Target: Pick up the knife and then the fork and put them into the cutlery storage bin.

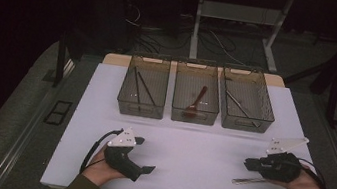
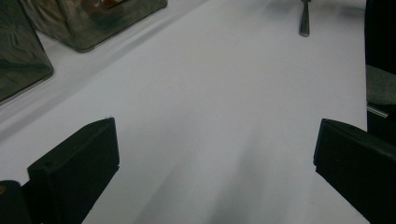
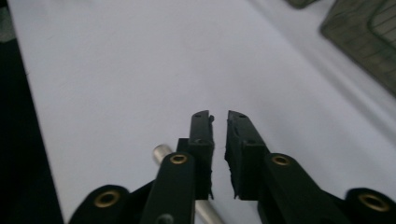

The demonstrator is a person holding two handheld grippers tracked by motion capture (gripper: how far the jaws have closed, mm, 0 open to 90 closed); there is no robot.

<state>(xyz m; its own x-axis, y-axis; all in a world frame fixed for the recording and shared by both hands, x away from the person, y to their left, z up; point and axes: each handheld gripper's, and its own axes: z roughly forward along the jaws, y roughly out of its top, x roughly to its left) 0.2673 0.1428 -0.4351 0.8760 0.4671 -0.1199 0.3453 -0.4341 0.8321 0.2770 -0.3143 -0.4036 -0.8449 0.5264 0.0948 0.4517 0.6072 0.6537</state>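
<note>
The right gripper (image 1: 248, 163) lies low over the white table (image 1: 198, 149), its jaws drawn in to a narrow slit. In the right gripper view (image 3: 220, 122) that slit is empty: the metal rod (image 3: 163, 154) passes under and beside the left-hand jaw, its rounded end showing just beside that jaw, not between the pads. From the high view the rod (image 1: 249, 180) lies flat on the table, reaching out toward the table's middle from under the right gripper; whether a jaw touches it cannot be told.

The left gripper (image 1: 149, 169) rests on the table well apart from the rod. The left gripper view (image 2: 215, 158) shows its jaws spread wide with bare table between them, and the rod's end (image 2: 304, 21) far ahead.

The high view alone gives the three mesh bins (image 1: 196, 100) at the table's far side, each with long utensils inside.
</note>
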